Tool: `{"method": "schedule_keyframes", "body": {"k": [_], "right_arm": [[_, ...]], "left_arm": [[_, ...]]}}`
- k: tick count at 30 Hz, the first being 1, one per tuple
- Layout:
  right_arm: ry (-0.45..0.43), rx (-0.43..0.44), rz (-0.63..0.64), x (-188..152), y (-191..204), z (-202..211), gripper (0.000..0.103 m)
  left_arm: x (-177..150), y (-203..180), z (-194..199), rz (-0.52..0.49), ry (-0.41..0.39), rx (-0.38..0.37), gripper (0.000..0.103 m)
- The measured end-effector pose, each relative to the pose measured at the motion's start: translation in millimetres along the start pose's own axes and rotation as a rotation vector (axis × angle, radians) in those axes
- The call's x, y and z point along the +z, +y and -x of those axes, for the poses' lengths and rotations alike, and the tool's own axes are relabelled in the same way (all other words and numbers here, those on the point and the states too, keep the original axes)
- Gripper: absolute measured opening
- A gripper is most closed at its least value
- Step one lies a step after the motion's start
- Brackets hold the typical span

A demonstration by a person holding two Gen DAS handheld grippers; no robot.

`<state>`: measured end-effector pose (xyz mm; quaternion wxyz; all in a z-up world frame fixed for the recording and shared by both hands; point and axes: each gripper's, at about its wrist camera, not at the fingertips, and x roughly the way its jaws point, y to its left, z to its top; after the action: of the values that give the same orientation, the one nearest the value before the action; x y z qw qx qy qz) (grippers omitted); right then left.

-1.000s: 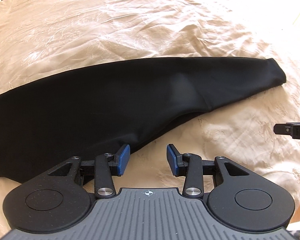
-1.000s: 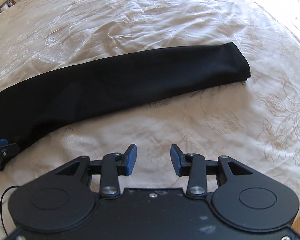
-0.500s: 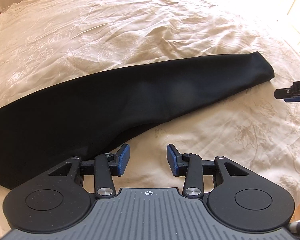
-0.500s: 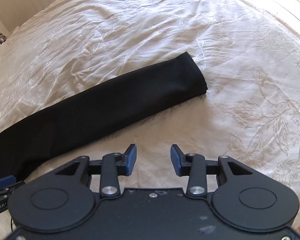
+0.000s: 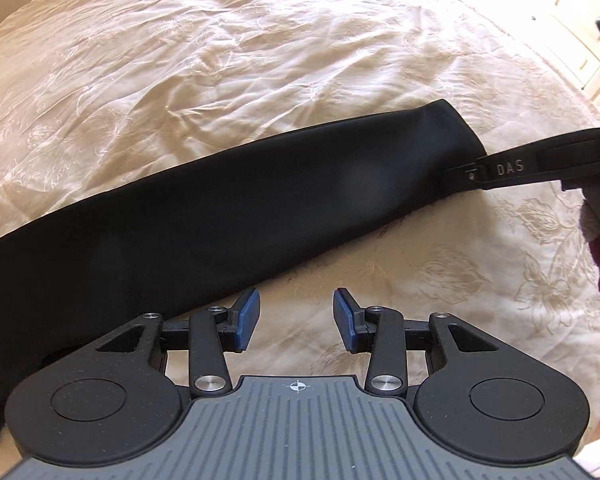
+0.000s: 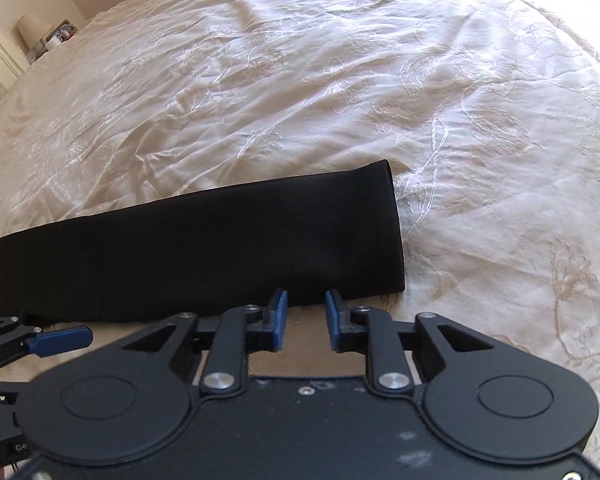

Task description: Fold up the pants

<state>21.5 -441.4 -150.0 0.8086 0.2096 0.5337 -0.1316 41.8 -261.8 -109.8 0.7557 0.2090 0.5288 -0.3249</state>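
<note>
Right gripper (image 6: 306, 322) nearest: jaws apart, empty, tips just at near edge of pants (image 6: 204, 252) close to hem (image 6: 394, 228). Left gripper (image 5: 296, 316) likewise spread, holding nothing, beside pants' near edge toward wider end. Pants lie flat on bed (image 6: 340, 80), legs apparently stacked as one long strip: lengthwise fold looks done. Crosswise folds, hem toward waist, remain. Beyond: bare cream bedspread.

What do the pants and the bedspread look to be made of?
Pants: a smooth, matte black fabric, probably a knit or fine woven; almost no sheen and no visible weave. Bedspread: cream cloth with a satin-like shine, creased, with embroidered floral outlines; likely a silky synthetic or cotton sateen.
</note>
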Motion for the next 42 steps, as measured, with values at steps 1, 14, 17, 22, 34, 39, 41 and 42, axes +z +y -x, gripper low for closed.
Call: {"method": "schedule_keyframes", "body": {"k": [1,14,17,22,34,39,41,42], "right_arm": [[0.003,-0.002,0.008,4.6,-3.2,-5.6,0.007],[-0.097,0.074,-0.072,45.8,-53.5,0.0,0.024],[-0.1,0.058,-0.104,39.9,-68.7,9.2,0.032],[-0.061,0.072,-0.123,32.6,-86.2,4.5,0.034],[0.003,0.199,-0.144,36.8,-87.9,-16.1,0.042],[0.038,0.219,-0.135,39.0,-85.9,-31.6,0.044],[0.052,0.23,-0.153,40.2,-88.2,-40.5,0.044],[0.057,0.237,-0.169,40.1,-90.7,-44.1,0.044]], "left_arm": [[2.0,-2.6,-1.4,0.0,0.005,0.007,0.039],[49.8,-26.8,-26.7,-0.038,-0.022,0.03,0.039],[61.1,-37.4,-43.8,-0.085,-0.027,0.017,0.039],[75.5,-43.2,-81.3,-0.162,0.005,0.046,0.04],[103.6,-5.4,-102.6,-0.093,-0.008,0.091,0.062],[107.2,-1.0,-106.9,-0.073,-0.011,0.098,0.072],[107.6,2.2,-107.0,-0.062,-0.007,0.085,0.073],[107.5,2.7,-106.9,-0.065,-0.007,0.083,0.073]]}}
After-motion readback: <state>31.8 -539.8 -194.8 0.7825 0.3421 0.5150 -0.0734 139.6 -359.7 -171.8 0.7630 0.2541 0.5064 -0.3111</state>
